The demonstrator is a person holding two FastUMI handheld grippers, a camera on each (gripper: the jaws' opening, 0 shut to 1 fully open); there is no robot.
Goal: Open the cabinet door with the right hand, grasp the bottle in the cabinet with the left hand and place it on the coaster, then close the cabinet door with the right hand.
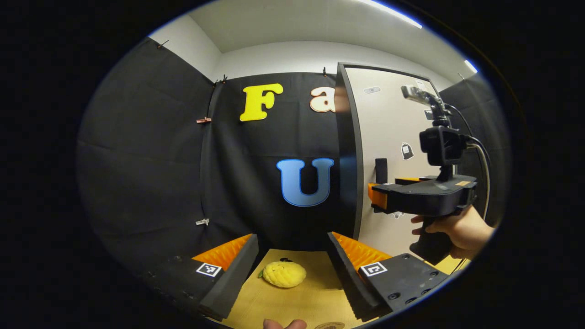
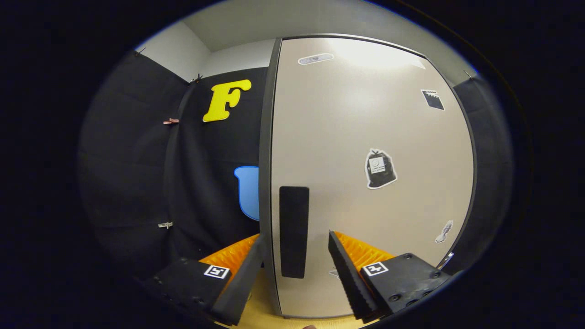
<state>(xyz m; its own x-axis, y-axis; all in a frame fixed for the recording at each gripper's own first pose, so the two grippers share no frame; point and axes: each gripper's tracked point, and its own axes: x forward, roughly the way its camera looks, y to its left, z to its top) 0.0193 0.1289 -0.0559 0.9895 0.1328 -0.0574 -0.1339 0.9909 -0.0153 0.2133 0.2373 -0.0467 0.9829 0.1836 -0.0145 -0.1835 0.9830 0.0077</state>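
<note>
In the left gripper view the left gripper (image 1: 292,256) hangs with jaws apart over the wooden table (image 1: 301,301), a yellow lemon-like fruit (image 1: 284,273) between and beyond its fingers. To its right the right gripper (image 1: 375,196) nears the cabinet door (image 1: 393,132).

In the right gripper view its jaws stand apart, straddling the dark handle (image 2: 294,230) without touching. Judged best: advance squarely, close on the handle, then swing along the hinge arc. The bottle is hidden behind the door

No legible text, stickers on the cabinet door (image 2: 365,137) too small to read, square coded markers (image 1: 209,269) on both grippers
</note>
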